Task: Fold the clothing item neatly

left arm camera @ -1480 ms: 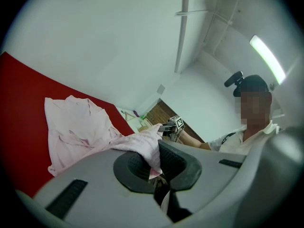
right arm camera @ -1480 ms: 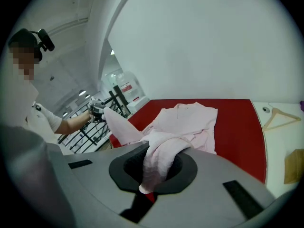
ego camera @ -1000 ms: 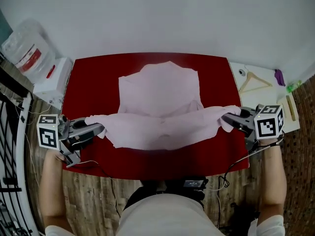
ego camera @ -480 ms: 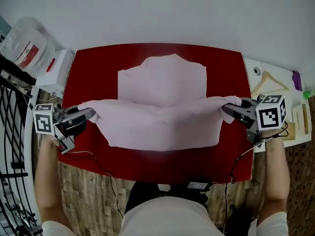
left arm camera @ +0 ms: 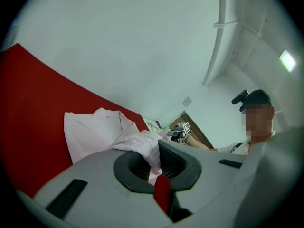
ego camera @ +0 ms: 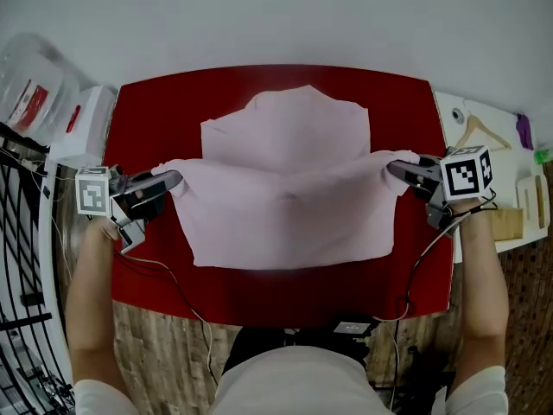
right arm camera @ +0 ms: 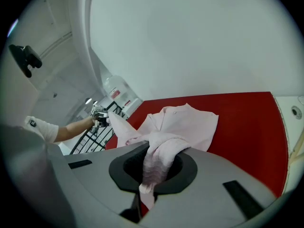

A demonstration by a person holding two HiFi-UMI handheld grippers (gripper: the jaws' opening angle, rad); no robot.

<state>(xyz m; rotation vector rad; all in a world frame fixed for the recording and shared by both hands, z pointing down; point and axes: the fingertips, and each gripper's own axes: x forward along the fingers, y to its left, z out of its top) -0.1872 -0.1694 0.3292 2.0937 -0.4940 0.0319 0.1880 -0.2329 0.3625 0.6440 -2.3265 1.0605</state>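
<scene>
Moved farther across the red table [ego camera: 147,111], left hand-held gripper [ego camera: 173,180] and right hand-held gripper [ego camera: 394,168] each pinch the pink shirt [ego camera: 289,210].

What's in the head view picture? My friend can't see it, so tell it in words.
The left tongs and the right tongs each pinch one end of a pale pink shirt, holding it stretched across a red table.

Room: white wall [ego camera: 276,15], wood-plank floor [ego camera: 164,344].
Red table [ego camera: 147,128] set against the wall. White side table [ego camera: 458,115] at right; black metal railing [ego camera: 22,258] and water jug [ego camera: 30,89] at left. Ceiling light [left arm camera: 287,61] lit.
</scene>
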